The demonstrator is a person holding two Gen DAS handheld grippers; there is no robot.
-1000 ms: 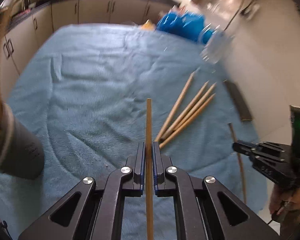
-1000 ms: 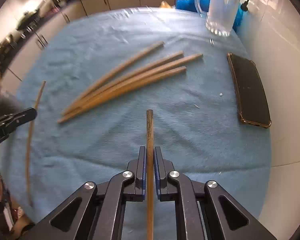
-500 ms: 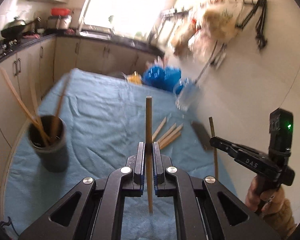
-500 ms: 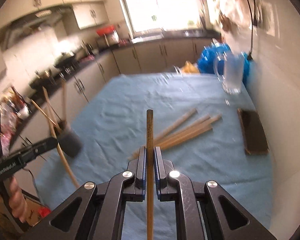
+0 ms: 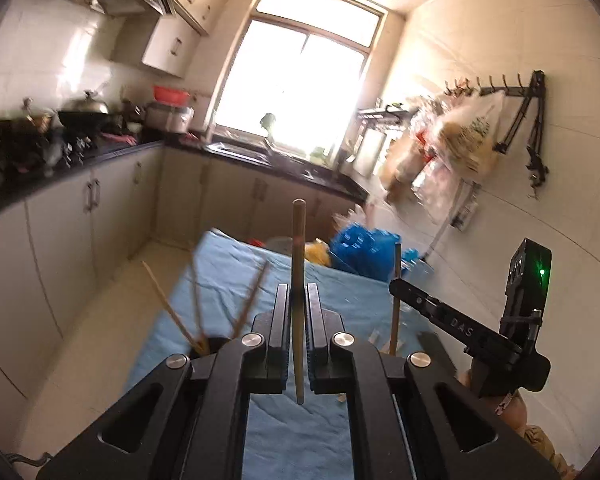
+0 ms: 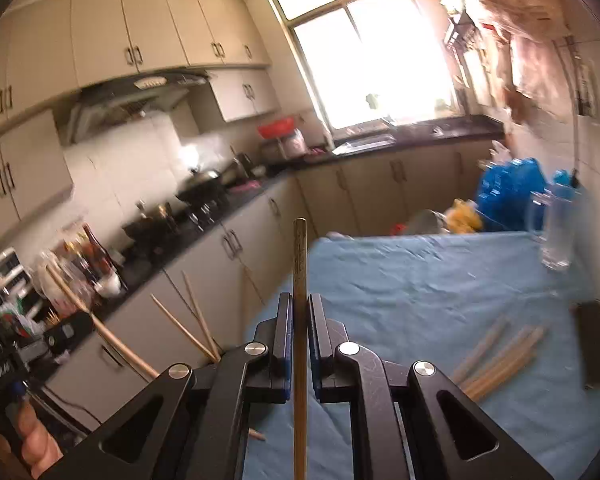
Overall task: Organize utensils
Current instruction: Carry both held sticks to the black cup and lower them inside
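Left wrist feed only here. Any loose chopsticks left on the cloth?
Observer: Yes, a cluster of loose chopsticks lies on the blue cloth, at the right of the right wrist view. It is too blurred to count.
Operator: Anything beside them?
Observer: A dark phone lies flat nearer the wall, apart from them.
Operator: Right grip ok?
Observer: The right gripper is shut on a held chopstick, centred between its fingers.
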